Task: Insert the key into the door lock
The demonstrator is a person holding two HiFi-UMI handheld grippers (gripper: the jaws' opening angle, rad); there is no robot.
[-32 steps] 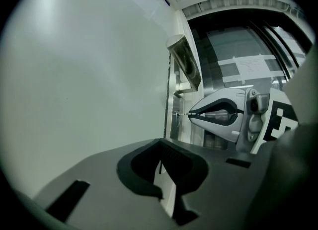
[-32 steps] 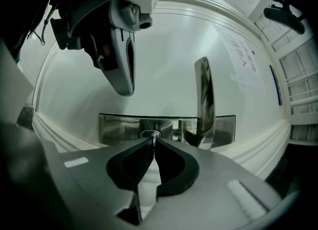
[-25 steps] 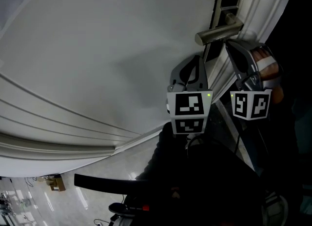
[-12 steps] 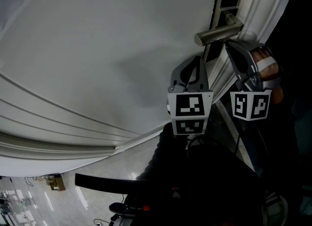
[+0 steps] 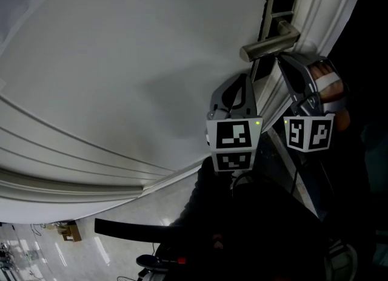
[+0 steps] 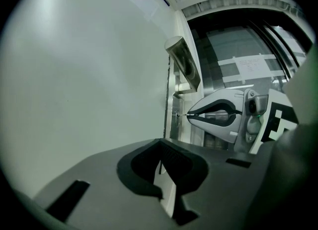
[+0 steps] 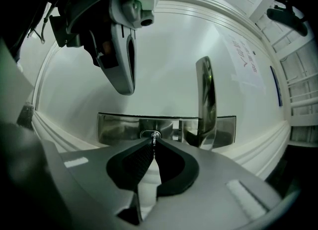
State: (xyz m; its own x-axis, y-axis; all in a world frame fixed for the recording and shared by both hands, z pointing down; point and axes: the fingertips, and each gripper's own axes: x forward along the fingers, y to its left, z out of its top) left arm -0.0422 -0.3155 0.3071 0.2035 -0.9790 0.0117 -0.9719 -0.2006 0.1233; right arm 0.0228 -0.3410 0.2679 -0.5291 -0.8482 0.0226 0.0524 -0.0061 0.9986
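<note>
Head view: my left gripper [image 5: 245,85] and right gripper [image 5: 290,61] crowd under the brushed-metal lever handle [image 5: 270,43] on the white door [image 5: 121,61].

Left gripper view: my left jaws meet on nothing.

Right gripper view: my right jaws pinch the small silver key [image 7: 154,138], its tip at the round keyhole [image 7: 149,134] in the steel lock plate [image 7: 114,127].

Pale door, silver fittings, grey tools.
The smooth white door panel [image 5: 121,61] carried a brushed silver lever handle [image 5: 270,42] and a mirror-bright steel lock plate [image 7: 119,127]. The silver metal key [image 7: 154,137] matched them. The grey plastic left gripper [image 5: 244,79] and grey plastic right gripper [image 5: 286,61] wore black-and-white square-patterned cubes.
</note>
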